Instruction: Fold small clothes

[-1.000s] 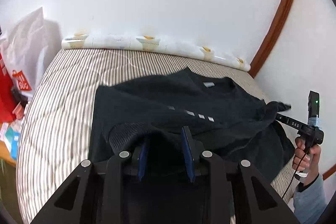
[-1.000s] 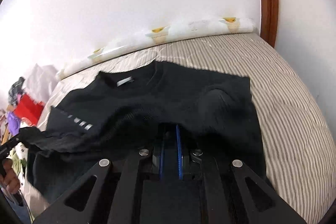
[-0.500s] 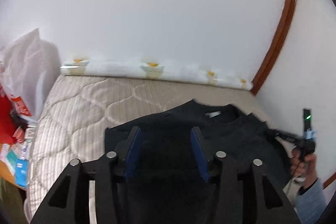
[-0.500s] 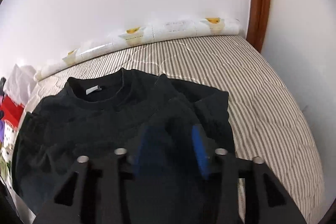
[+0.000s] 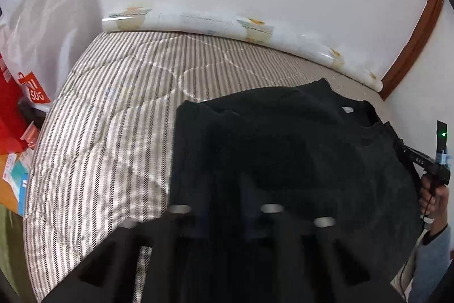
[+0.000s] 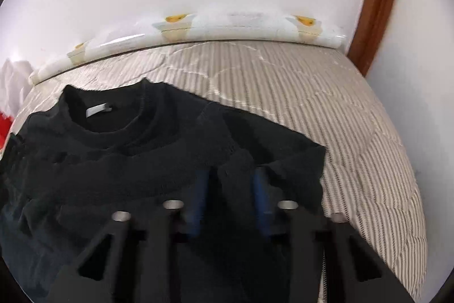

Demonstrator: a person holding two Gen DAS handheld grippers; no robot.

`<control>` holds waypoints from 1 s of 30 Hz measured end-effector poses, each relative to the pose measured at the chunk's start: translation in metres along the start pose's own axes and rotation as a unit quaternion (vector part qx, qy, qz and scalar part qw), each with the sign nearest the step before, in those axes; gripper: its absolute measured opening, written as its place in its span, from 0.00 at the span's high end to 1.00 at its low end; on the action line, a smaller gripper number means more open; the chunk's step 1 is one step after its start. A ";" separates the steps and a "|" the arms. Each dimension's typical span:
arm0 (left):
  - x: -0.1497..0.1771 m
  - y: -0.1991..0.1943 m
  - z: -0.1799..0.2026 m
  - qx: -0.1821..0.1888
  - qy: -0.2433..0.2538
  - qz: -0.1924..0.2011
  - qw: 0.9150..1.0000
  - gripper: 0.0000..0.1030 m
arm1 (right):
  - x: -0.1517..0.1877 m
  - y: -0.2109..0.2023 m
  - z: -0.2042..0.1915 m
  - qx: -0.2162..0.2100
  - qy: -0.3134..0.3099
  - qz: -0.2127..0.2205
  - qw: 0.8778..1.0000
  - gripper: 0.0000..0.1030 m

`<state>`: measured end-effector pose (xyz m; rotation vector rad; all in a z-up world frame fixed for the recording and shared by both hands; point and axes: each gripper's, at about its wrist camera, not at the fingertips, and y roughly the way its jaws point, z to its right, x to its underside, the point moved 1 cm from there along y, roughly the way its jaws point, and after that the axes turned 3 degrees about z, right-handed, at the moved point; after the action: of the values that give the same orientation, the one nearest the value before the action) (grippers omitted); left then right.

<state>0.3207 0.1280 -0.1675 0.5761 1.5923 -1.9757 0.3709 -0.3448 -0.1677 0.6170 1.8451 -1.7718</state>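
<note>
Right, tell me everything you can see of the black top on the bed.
The black top is a dark knit garment with a ribbed round neckline and a small pale label inside the collar. It lies on the striped quilted bedcover, collar toward the wall, its near part folded up over the body, leaving rumpled layers. The right tongs are closing, blue pads either side of a raised fold. The left tongs are blurred.

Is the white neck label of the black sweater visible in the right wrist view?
Yes, the white neck label shows inside the collar of the black sweater, which lies on the striped mattress.
</note>
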 end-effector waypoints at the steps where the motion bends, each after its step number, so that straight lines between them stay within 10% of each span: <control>1: -0.001 -0.005 0.004 -0.003 0.006 0.015 1.000 0.90 | 0.000 -0.003 -0.001 0.002 -0.005 0.007 1.000 0.87; 9: -0.033 -0.018 0.035 -0.015 0.035 0.084 0.996 0.90 | -0.002 -0.057 0.027 -0.036 0.034 0.134 0.990 0.89; 16: -0.035 0.035 0.027 -0.016 -0.003 0.022 1.000 0.90 | 0.004 0.008 0.039 -0.003 0.064 0.024 0.998 0.88; 24: -0.022 0.034 0.035 -0.060 0.043 -0.008 0.997 0.80 | 0.030 -0.029 0.050 -0.010 0.057 0.030 0.998 0.62; 30: 0.009 0.014 0.029 -0.077 0.069 -0.024 0.994 0.73 | 0.070 -0.036 0.056 0.013 0.032 0.014 0.999 0.60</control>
<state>0.3223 0.0959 -0.1775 0.6307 1.8405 -1.8601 0.2968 -0.4039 -0.1860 0.7136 1.8498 -1.7786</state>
